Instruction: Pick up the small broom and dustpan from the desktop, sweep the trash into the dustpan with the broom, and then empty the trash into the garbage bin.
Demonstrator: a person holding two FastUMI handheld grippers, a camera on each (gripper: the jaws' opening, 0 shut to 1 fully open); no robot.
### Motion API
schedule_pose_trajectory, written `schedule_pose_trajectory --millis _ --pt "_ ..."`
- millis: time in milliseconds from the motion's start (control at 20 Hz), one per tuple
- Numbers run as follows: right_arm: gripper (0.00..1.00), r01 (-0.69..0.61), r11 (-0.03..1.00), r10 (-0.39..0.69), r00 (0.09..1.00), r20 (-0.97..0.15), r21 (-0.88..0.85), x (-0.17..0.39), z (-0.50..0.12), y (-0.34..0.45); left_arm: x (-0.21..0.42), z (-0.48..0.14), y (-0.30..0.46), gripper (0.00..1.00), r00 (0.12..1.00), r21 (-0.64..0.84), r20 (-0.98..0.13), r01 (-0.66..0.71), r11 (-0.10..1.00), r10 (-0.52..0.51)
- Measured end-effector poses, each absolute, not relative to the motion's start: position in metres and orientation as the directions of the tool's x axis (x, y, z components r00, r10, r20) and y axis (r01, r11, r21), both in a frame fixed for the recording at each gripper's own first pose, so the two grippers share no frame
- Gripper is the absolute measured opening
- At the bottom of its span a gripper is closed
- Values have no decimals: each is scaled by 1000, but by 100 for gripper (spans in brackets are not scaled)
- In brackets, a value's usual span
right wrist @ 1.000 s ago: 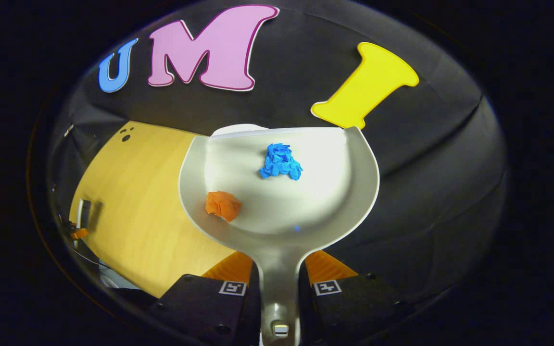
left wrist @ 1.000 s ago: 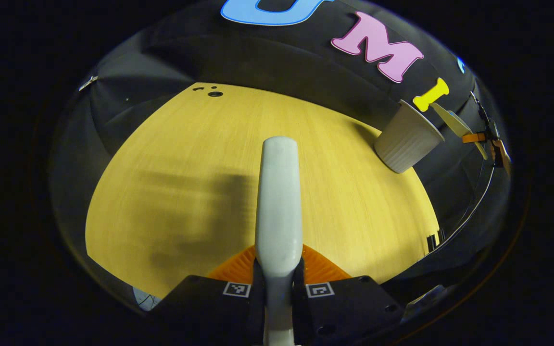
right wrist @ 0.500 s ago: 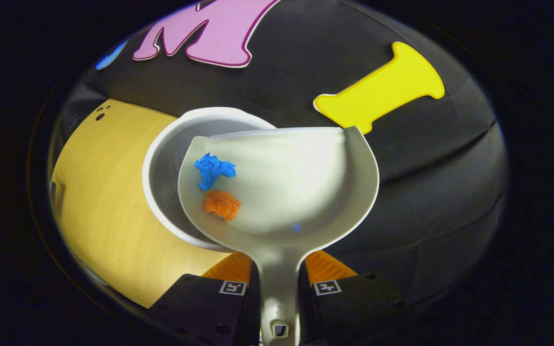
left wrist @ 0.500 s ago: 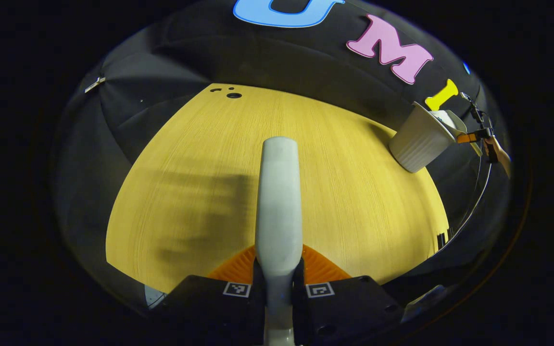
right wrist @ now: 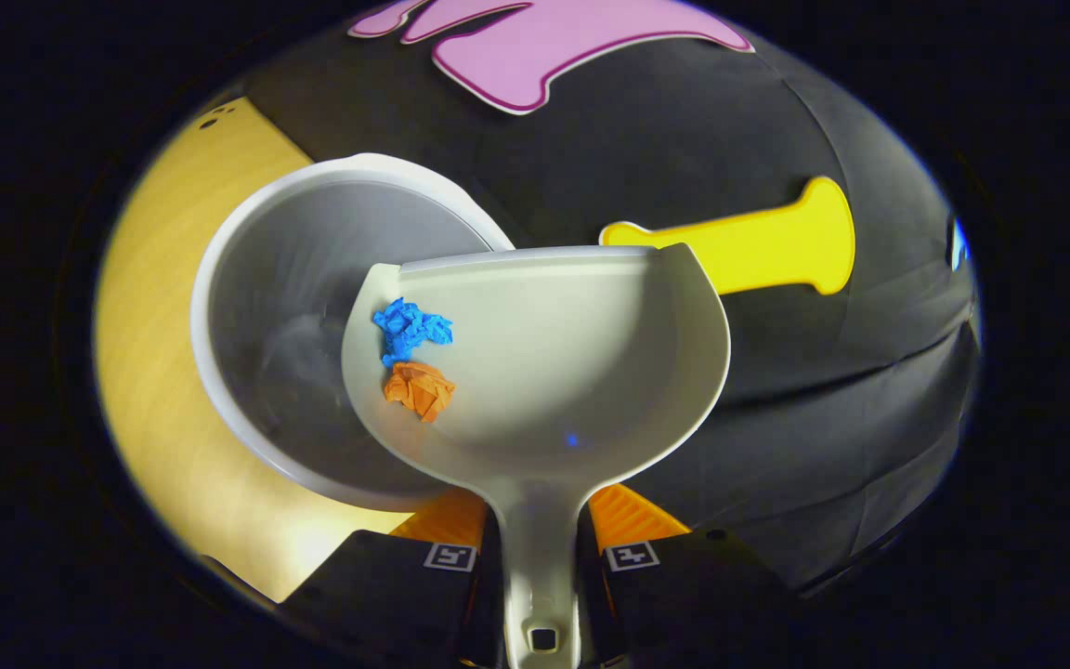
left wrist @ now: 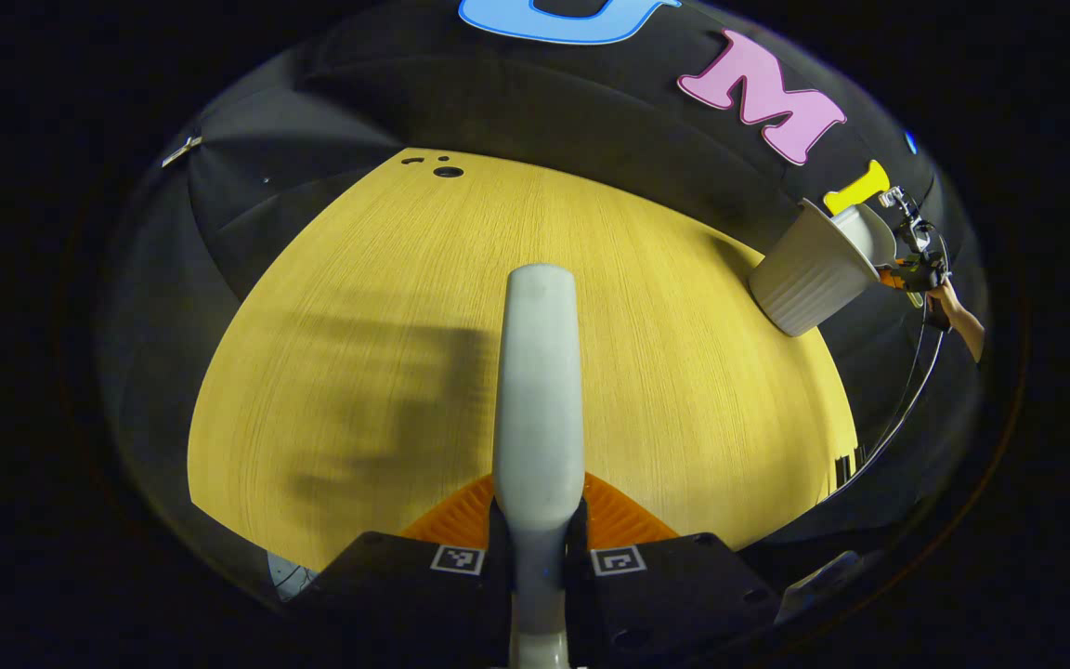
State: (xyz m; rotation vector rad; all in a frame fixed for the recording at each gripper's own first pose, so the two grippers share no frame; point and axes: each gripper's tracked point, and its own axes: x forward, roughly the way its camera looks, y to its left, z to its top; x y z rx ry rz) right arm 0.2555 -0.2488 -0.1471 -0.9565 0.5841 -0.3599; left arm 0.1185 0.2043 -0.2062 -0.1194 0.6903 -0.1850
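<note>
Now – right gripper clamps dustpan, tipped further over bin | left gripper clamps broom

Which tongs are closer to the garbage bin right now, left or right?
Right. The right tongs hold the dustpan over the garbage bin; the left tongs, clamping the broom, sit across the desktop from it.

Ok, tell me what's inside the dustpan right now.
Two crumpled scraps lie in the dustpan, against its left wall: a blue one and an orange one. The bin sits below, partly covered by the pan.
</note>
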Motion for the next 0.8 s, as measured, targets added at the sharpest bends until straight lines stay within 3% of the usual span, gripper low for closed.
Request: schedule_pose_trajectory --millis 100,150,200,350,600,800 --pt "36 10 419 -541 806 -241 -908 259 -140 -249 119 -207 201 26 750 -168 -625 138 976 -214" --pt "41 -1 342 -538 819 -197 -940 261 -134 -248 119 -207 201 27 747 -168 -629 140 976 -215" --pt "36 -10 269 -536 829 -158 -963 260 -127 -242 118 -208 201 26 744 -166 -633 140 976 -214" --pt "35 -25 108 -495 865 -76 -994 255 -108 -239 117 -207 196 28 740 -166 -634 154 974 -225" --pt "35 -13 33 -511 859 -28 -999 257 -106 -252 111 -213 190 29 730 -168 -641 166 972 -236" --pt "36 -18 72 -532 845 -53 -997 255 -109 -254 105 -217 188 27 725 -166 -646 169 971 -237"
